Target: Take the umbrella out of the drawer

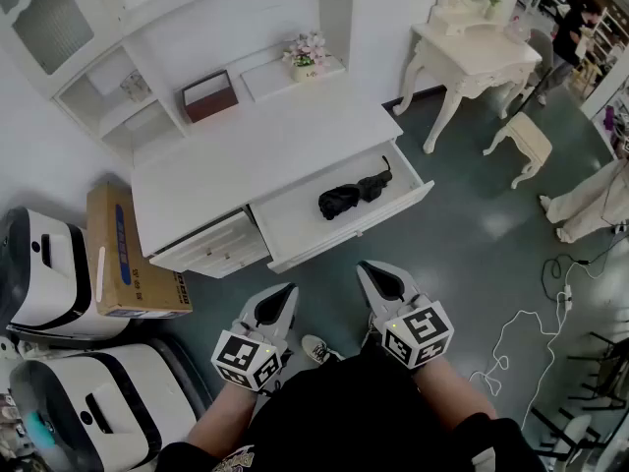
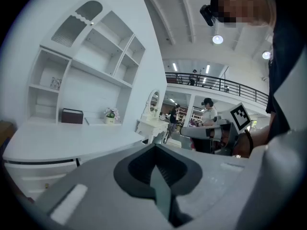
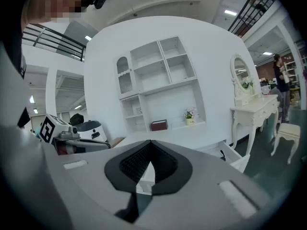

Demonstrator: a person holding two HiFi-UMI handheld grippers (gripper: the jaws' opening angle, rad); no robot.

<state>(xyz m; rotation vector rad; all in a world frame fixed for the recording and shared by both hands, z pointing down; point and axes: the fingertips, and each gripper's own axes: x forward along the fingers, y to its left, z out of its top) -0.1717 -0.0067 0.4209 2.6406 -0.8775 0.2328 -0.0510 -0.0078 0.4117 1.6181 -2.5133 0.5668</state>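
Grey-green floor across the right of the head view. White desk against the white wall, with a shelf unit above it. Two white machines on the floor at the far left. White dressing table with curved legs at the upper right, with a small stool near it. Cardboard box on the floor between the machines and the desk.

Right-hand drawer of the desk pulled well out toward the person. Black folded umbrella inside it, slantwise, in the right half, touched by neither gripper.

Left gripper and right gripper low in the head view, close to the person's body, side by side and well apart from the drawer. Both tilted slightly downward toward the desk. Jaws of the left gripper pressed together, with nothing between them. Jaws of the right gripper likewise closed and empty, the open drawer beyond them to the right.

Brown box at the back of the desk top. Pot of pale pink flowers to its right. White cable looping over the floor at the lower right.
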